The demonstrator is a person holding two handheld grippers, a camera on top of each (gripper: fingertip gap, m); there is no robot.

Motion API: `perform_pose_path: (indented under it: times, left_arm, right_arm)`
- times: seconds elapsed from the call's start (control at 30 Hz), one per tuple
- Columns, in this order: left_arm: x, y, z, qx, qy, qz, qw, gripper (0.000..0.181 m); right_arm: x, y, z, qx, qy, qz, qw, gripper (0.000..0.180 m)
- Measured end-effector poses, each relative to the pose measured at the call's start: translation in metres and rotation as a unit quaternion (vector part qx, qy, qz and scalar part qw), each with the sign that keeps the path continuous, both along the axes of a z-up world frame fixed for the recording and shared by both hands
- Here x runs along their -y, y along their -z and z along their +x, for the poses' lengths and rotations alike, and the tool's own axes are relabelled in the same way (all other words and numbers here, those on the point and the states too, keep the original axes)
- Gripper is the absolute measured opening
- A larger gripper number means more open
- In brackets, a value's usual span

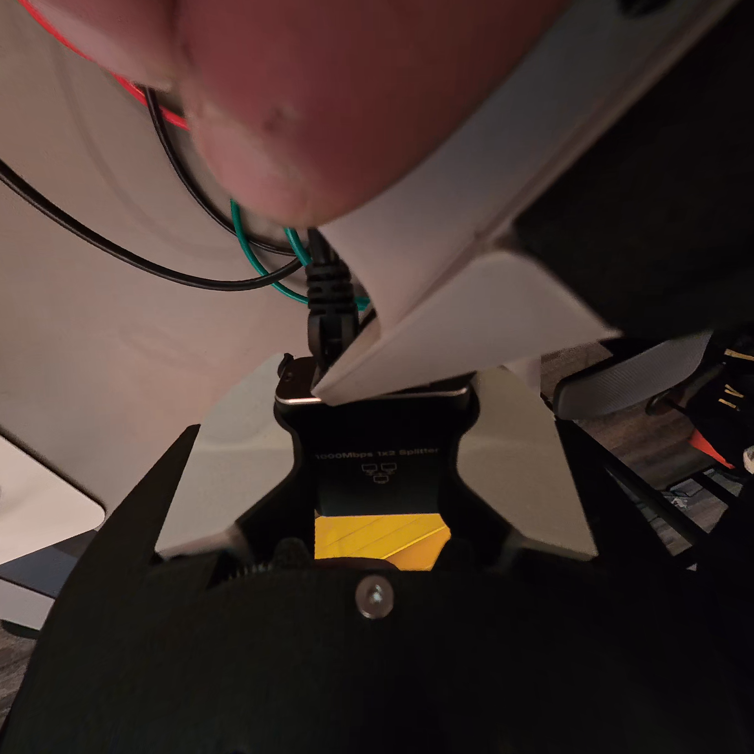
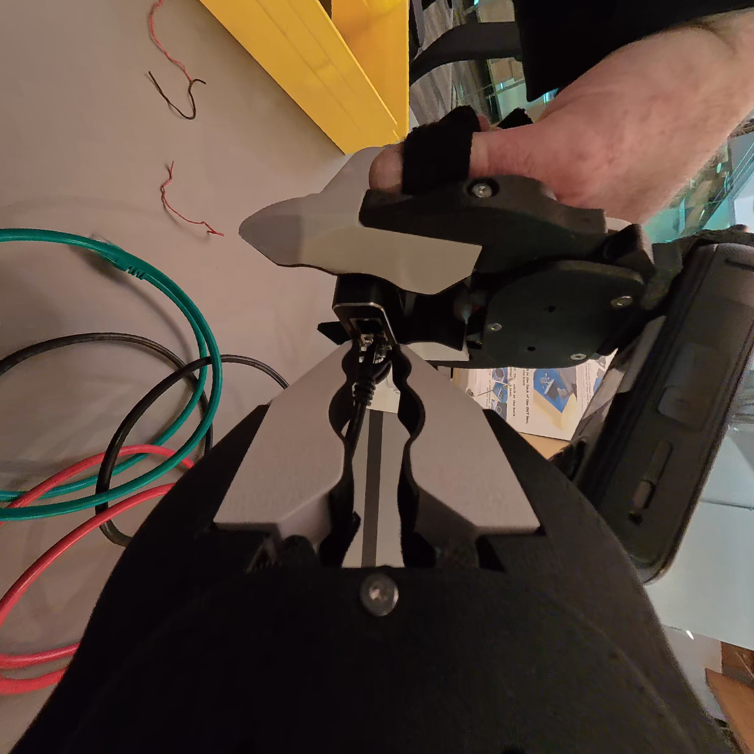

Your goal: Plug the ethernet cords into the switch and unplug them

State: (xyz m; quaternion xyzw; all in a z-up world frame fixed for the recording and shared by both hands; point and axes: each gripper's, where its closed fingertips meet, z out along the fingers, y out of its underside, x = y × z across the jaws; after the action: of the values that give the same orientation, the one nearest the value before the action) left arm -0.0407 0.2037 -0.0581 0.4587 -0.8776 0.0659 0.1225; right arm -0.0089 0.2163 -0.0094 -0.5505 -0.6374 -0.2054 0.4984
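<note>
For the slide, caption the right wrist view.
Right gripper pinches the black ethernet cord at the switch port, left gripper clamping the switch.

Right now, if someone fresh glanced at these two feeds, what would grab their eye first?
Centre frame, the black switch sits clamped in the left tongs, with the black ethernet cord meeting its port between the right tongs. Next come the bright loops on the table: a green cord and a red cord at the left. A yellow bin stands at the far edge.
</note>
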Motion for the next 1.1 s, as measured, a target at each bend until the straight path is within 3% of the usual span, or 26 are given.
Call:
perform_pose_path:
  times: [0.07,0.3,0.53,1.1]
  left_arm:
    - [0.0020,-0.0023,0.0016,0.001,-0.002,-0.006,1.000,0.077]
    - [-0.0014,-0.0015,0.0039,-0.006,-0.004,-0.001,1.000,0.078]
    - [-0.0010,-0.0013,0.0058,-0.005,-0.002,-0.002,1.000,0.077]
    - [-0.0006,-0.0014,0.0070,-0.005,0.023,0.003,1.000,0.077]
  right_arm:
    - [-0.0003,-0.0005,0.0023,0.000,0.007,-0.004,1.000,0.022]
    - [0.0023,-0.0034,0.0055,0.007,0.008,-0.001,1.000,0.012]
    - [-0.0002,0.0010,0.0078,0.007,0.014,-0.008,1.000,0.018]
    - [0.0014,0.0014,0.0078,0.021,0.019,-0.013,1.000,0.010]
